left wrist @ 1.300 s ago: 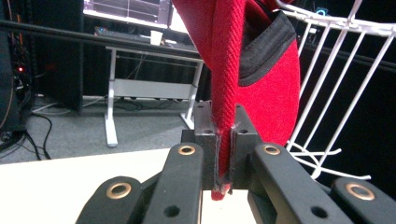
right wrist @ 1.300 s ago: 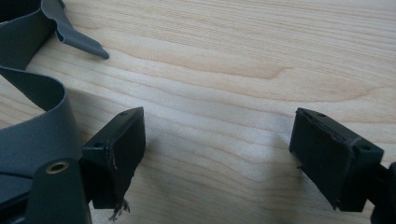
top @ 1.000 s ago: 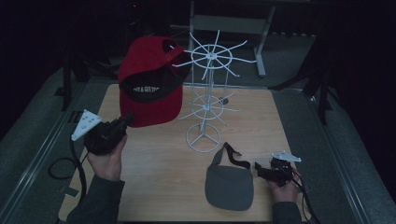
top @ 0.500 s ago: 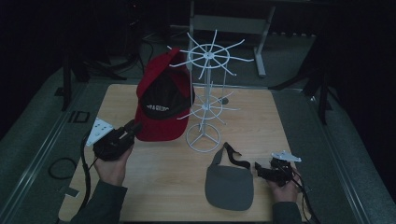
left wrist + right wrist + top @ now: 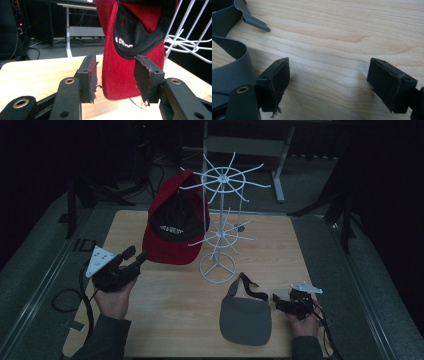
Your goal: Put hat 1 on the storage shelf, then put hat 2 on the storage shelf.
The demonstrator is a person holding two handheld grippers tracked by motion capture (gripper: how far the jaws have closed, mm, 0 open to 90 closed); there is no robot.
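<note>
A red cap [image 5: 175, 227] with a black inner band hangs from an arm of the white wire rack [image 5: 223, 180], brim pointing down. My left gripper [image 5: 136, 255] stands open just left of the brim, apart from it. In the left gripper view the cap [image 5: 125, 75] hangs beyond the open gripper [image 5: 116, 81], with rack wires [image 5: 190, 42] at the right. A grey visor [image 5: 247, 315] lies flat at the table's front. My right gripper [image 5: 276, 303] rests open beside its right edge. In the right gripper view that gripper [image 5: 328, 82] is spread over bare wood, the visor strap [image 5: 227, 72] at its left.
The rack's round base [image 5: 216, 267] stands mid-table on the wooden table [image 5: 165, 305]. Cables trail off the left edge [image 5: 65, 300]. A metal table frame [image 5: 240, 145] stands behind in the dark. Grey floor surrounds the table.
The left gripper carried the red cap rightward to the rack, let go of it and drew back toward the front left. The right gripper and visor stayed still.
</note>
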